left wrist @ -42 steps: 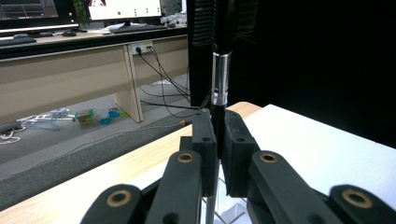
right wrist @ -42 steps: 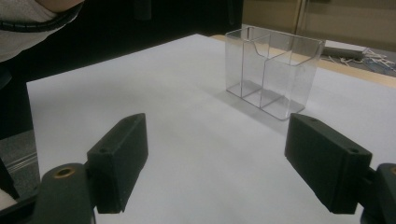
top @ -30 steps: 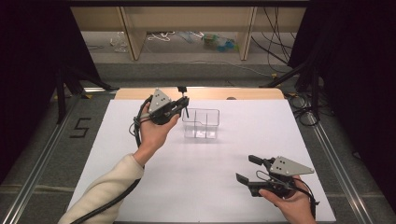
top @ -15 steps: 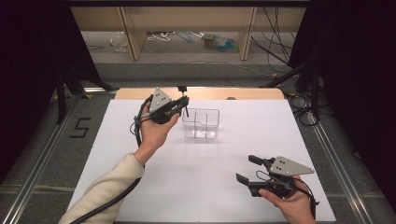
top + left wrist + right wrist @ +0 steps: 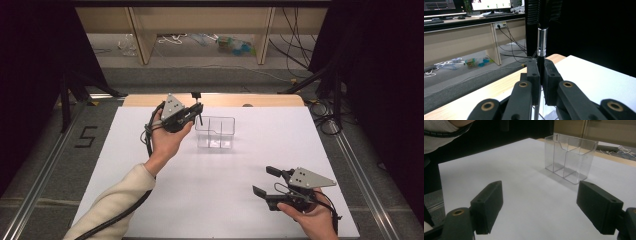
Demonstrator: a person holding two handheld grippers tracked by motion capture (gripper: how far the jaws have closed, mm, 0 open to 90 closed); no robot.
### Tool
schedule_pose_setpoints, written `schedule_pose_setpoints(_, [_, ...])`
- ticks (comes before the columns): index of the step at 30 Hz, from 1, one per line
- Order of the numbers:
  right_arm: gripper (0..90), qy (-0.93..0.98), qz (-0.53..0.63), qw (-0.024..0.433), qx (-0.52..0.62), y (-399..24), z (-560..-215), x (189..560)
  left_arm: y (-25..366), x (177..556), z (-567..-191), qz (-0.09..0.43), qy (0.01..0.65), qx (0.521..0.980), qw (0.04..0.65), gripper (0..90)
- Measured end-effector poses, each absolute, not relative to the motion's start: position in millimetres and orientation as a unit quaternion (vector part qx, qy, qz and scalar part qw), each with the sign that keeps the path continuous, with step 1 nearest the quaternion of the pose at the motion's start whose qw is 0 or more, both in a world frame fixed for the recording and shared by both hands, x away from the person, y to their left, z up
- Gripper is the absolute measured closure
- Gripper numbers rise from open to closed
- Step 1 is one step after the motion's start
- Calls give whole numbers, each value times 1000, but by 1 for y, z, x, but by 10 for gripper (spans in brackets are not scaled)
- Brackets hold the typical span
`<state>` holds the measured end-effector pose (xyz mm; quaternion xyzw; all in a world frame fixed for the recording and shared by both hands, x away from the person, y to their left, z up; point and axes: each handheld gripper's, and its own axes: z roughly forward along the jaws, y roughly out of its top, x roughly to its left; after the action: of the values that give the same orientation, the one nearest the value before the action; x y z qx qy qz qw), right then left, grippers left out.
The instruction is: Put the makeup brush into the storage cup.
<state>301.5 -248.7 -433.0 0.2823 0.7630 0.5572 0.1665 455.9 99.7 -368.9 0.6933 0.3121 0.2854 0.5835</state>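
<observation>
Clear plastic forms the divided box (image 5: pixel 216 132) standing on the white table (image 5: pixel 150 150), toward its far edge, in the high view. Just left of the box and above it, the left gripper (image 5: pixel 196 111) clamps a slim black brush (image 5: pixel 198 106), which stands upright over the box's left end. Well apart from the box, near the table's front right corner, the right gripper (image 5: pixel 266 181) hovers with jaws spread and empty. Bare white table lies between the box and that gripper.

Seen from the left gripper view, the pads (image 5: pixel 534 75) press tight on the brush (image 5: pixel 542 42); it has a black handle, a shiny silver collar and dark bristles on top.

From the right gripper view, the box (image 5: pixel 570 157) shows two compartments, both empty, with open tabletop before it and the jaws wide apart.
</observation>
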Motion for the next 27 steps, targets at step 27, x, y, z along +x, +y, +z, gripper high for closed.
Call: schedule_pose_setpoints(27, [222, 763, 557, 166, 282, -249, -433, 302, 98, 461, -372, 284, 314, 695, 581, 849])
